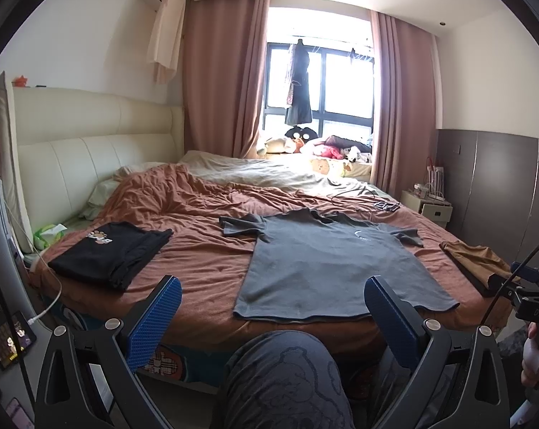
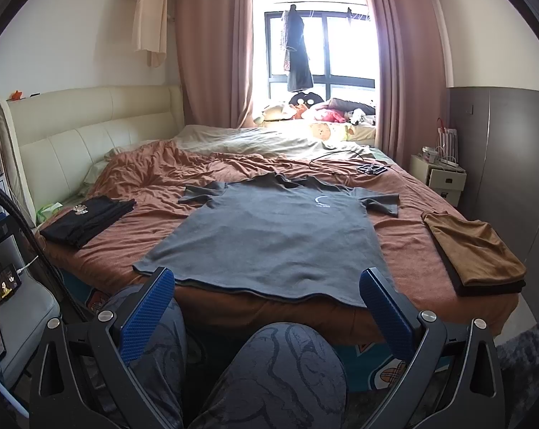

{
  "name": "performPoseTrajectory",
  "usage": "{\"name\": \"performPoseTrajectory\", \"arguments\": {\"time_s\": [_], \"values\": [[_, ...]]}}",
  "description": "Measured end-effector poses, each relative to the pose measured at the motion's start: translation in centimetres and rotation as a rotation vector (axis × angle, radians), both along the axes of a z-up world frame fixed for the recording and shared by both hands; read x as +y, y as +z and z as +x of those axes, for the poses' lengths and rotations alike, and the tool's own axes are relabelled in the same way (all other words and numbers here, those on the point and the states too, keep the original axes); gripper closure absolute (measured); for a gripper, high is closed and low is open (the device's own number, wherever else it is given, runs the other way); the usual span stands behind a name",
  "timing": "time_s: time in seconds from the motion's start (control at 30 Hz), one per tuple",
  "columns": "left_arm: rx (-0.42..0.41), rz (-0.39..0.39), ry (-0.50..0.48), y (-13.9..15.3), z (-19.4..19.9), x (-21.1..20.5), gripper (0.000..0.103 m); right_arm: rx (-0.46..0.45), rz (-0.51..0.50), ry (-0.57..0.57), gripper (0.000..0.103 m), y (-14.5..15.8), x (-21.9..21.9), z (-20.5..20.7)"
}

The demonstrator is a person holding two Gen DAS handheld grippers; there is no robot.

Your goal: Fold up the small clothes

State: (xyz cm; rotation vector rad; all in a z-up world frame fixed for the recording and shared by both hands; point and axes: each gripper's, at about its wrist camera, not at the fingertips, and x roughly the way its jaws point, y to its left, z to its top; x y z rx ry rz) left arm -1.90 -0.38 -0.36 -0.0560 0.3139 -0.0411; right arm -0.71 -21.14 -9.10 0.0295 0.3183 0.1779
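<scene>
My left tool [image 1: 273, 307] wide open, empty, held low over my knees, short of the bed [image 1: 205, 261] edge. Grey T-shirt [image 2: 269, 243] lies flat ahead, hem at the edge. Right tool [image 2: 269, 296] likewise spread, nothing held.

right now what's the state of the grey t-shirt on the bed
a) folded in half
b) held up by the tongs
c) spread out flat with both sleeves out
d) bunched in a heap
c: the grey t-shirt lies spread flat on the bed, both sleeves out to the sides, and both the left tongs and right tongs are open, holding nothing.
</scene>
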Motion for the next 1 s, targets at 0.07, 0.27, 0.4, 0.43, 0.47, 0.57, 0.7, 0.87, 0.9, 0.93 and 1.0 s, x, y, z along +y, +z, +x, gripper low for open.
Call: {"name": "performPoseTrajectory", "arguments": {"time_s": [0.07, 0.27, 0.4, 0.43, 0.47, 0.57, 0.7, 0.87, 0.9, 0.93, 1.0], "values": [[-0.002, 0.0, -0.001, 0.0, 0.0, 0.0, 0.0, 0.0, -0.001, -0.002, 0.0, 0.1, 0.0, 0.0], [-0.005, 0.0, 0.0, 0.0, -0.2, 0.0, 0.0, -0.002, -0.004, -0.002, 0.0, 0.2, 0.2, 0.0], [-0.005, 0.001, 0.0, 0.0, -0.1, 0.1, 0.0, -0.002, -0.003, -0.001, 0.0, 0.2, 0.2, 0.0], [-0.005, 0.002, 0.0, 0.0, -0.1, 0.1, 0.0, -0.001, -0.002, -0.001, 0.0, 0.2, 0.2, 0.0], [-0.004, -0.001, 0.0, 0.0, -0.1, 0.1, 0.0, 0.0, -0.002, -0.001, 0.0, 0.2, 0.2, 0.0], [-0.003, -0.003, 0.0, 0.0, -0.1, 0.1, 0.0, 0.002, -0.001, 0.0, 0.0, 0.3, 0.3, 0.1], [0.001, -0.009, -0.002, 0.1, 0.0, 0.4, 0.0, 0.003, 0.0, -0.001, 0.0, 0.3, 0.3, 0.3], [0.01, -0.013, -0.006, 0.5, 0.5, 0.8, 0.0, 0.012, 0.003, 0.003, 0.0, 0.4, 0.3, 0.7], [0.012, -0.016, -0.006, 0.6, 0.7, 0.9, 0.0, 0.015, 0.0, 0.005, 0.0, 0.6, 0.3, 0.9], [0.014, -0.02, -0.005, 0.7, 0.9, 1.0, 0.0, 0.019, -0.002, 0.006, 0.0, 0.8, 0.4, 1.1], [0.021, -0.031, -0.003, 1.0, 1.6, 1.4, 0.0, 0.024, -0.004, 0.009, 0.0, 1.3, 0.3, 1.6]]}}
